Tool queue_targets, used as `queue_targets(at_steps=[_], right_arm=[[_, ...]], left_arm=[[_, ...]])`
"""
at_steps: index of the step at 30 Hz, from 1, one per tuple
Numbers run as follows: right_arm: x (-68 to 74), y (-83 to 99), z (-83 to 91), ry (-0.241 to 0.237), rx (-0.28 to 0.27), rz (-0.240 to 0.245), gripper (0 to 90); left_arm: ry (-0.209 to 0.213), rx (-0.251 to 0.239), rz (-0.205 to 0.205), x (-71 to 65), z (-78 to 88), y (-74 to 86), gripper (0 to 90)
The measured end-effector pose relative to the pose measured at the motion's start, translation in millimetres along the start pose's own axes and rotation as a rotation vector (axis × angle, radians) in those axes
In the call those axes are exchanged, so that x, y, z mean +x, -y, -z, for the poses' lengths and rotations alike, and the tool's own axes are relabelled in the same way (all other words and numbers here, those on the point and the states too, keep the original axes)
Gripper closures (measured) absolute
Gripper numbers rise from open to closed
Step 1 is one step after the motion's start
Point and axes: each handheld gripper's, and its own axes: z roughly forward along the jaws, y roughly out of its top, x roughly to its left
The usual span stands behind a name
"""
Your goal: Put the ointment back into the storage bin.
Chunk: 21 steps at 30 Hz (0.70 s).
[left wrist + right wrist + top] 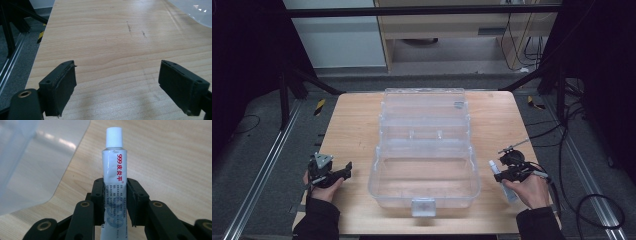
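A white ointment tube [115, 170] with a white cap and red lettering is clamped between the pads of my right gripper [115, 200], which is shut on it and held just above the wooden table. From the high view the tube [495, 168] pokes out of the right gripper [508, 172] to the right of a clear plastic storage box [424, 185] that stands open mid-table, its lid [424, 107] tilted back. My left gripper [343, 171] rests near the table's left front, open, its pads [62, 85] wide apart over bare wood with nothing between them.
The wooden table [352, 125] has bare surface to the left and right of the box. A corner of the clear box [197, 10] lies ahead-right of the left gripper. Cables [572, 135] trail off the table's right side; metal rails [267, 165] run along the floor.
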Motion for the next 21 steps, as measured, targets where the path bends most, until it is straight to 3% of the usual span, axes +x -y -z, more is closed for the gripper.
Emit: queue_targets(at_steps=[4,6,8,16,21], right_arm=[[-1.4,-3.8,8.4,0.009,-0.069,0.03,69.7],[-1.6,-5.0,10.4,0.011,-0.077,0.036,69.7],[-2.4,-8.9,17.0,0.01,-0.111,0.07,69.6],[-2.1,-17.7,32.3,-0.013,-0.142,0.137,69.6],[-1.0,-24.6,49.7,-0.024,-0.191,0.192,69.6]], left_arm=[[0.013,0.004,-0.007,-1.0,-0.3,-0.2,14.5],[0.014,0.002,-0.008,-1.1,-0.2,-0.4,14.5],[0.02,0.002,-0.005,-1.1,0.4,-0.4,14.7],[0.04,0.007,-0.008,-0.8,0.9,-0.1,14.8],[0.046,0.012,-0.011,-1.0,0.1,0.2,14.8]])
